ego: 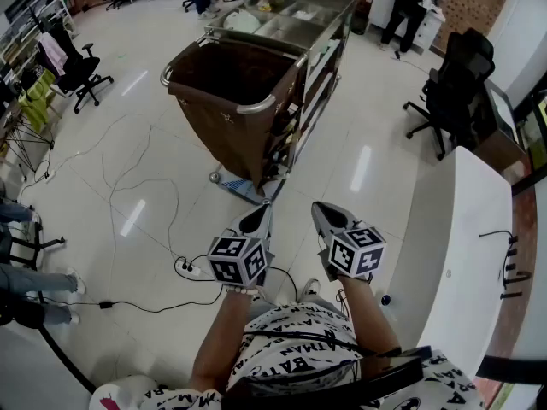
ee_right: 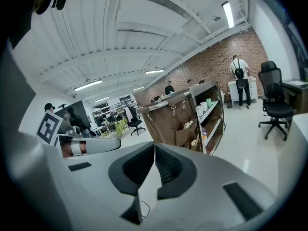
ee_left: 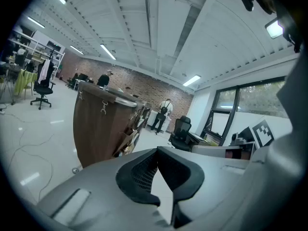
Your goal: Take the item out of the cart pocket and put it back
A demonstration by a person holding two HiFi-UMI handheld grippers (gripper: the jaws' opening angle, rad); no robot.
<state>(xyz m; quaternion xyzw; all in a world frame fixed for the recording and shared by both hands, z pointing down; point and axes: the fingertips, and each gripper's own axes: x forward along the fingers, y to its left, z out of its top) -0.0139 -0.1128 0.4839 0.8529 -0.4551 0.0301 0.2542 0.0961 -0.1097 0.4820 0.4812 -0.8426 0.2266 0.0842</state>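
Left gripper [ego: 256, 220] and right gripper [ego: 323, 212] are held side by side in front of the person, well apart from the cart [ego: 318, 24] and angled slightly down toward it. Each is smooth grey plastic with a cube of black-and-white square markers at its base. In the left gripper view, the left gripper's [ee_left: 157, 152] ribbed black pads meet at the tip with nothing between them. The right gripper view shows the right gripper [ee_right: 154, 147] clenched the same way and empty.

The cart is a tall metal frame with a chrome rail. A deep brown bag [ego: 231, 88], wide at the top and narrower at the bottom, hangs on the end nearest the person. Trays sit on top, and open shelves [ee_right: 211, 110] along one side hold pale cups. Flat tan pockets [ee_right: 185, 131] hang on that side below the shelves, with small things standing in them. Which one is the task's item is too small to tell.

Glossy white floor [ego: 128, 156] lies between the grippers and the cart, with thin dark cables [ego: 111, 186] looping across it. A white power strip [ego: 192, 269] rests just left of the left gripper. A curved white counter [ego: 461, 254] runs along the right. Black office chairs [ego: 453, 92] stand to the cart's right, and another chair [ego: 77, 68] stands far left. People stand at the far end by a brick wall [ee_right: 211, 61].
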